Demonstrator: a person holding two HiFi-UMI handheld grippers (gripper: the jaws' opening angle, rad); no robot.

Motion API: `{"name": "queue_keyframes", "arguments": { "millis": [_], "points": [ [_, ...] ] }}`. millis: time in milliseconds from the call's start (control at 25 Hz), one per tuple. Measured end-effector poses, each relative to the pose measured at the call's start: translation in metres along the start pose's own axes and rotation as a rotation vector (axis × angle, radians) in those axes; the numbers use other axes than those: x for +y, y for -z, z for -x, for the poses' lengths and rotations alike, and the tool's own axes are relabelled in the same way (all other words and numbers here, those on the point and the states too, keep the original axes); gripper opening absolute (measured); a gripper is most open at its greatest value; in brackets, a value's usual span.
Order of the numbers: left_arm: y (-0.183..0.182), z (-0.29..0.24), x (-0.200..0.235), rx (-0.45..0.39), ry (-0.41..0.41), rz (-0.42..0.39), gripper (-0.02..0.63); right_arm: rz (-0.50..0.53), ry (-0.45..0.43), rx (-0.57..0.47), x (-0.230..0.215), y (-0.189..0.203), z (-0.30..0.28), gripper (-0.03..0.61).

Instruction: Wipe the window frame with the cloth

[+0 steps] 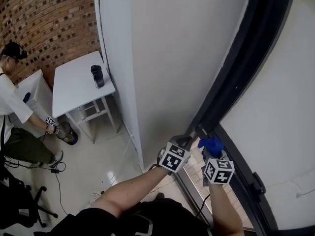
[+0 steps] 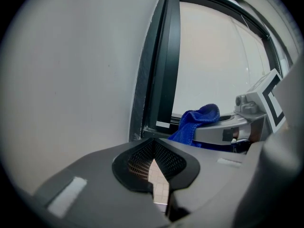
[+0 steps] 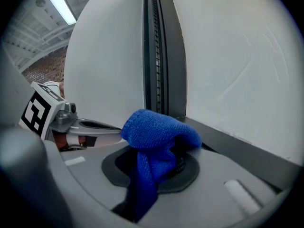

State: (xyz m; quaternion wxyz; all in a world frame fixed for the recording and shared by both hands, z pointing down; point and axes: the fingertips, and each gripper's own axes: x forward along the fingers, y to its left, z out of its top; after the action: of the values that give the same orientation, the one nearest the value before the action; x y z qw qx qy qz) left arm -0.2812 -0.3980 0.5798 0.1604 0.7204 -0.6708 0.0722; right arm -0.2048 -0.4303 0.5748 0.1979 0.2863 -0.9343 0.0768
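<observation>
— Blue cloth (image 3: 156,137), item one: location?
— It is bunched between the jaws of the right tongs (image 3: 159,163), which are clamped on it. One fold stands up above the jaws and a tail hangs below them. In the head view it sits lower centre-right, at the bottom corner of the dark window frame (image 1: 236,77). Whether it touches the frame cannot be made out.
— Item two, left tongs (image 2: 153,145)?
— The jaws are together at the tips with nothing between them. A tiled surface shows through the slot behind the tips. The left tongs sit just beside the right tongs, on the wall side of the frame, and point at the same corner.
— Markings?
— Each pair of tongs carries a cube (image 1: 174,157) with black-and-white square patterns.
— Surroundings?
— A white wall (image 1: 167,53) runs left of the frame. A white table (image 1: 71,90) stands at upper left with a dark cup (image 1: 97,76) upright near its right edge. A brick wall (image 1: 49,18) fills the top left corner. A person (image 1: 12,104) is at the left edge, with another patterned cube at the hand.
</observation>
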Motion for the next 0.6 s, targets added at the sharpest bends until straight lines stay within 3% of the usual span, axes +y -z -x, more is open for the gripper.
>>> {"name": "queue_keyframes", "arguments": {
  "millis": [320,600],
  "points": [
    [-0.01,0.001,0.016,-0.018,-0.073,0.026,-0.011,-0.015,-0.022,-0.026,0.008,-0.005,-0.01,0.083],
    [-0.011,0.016,0.026,-0.011,-0.071,0.004,-0.011,-0.052,-0.004,-0.046,0.008,-0.007,-0.016,0.083]
  ]
}}
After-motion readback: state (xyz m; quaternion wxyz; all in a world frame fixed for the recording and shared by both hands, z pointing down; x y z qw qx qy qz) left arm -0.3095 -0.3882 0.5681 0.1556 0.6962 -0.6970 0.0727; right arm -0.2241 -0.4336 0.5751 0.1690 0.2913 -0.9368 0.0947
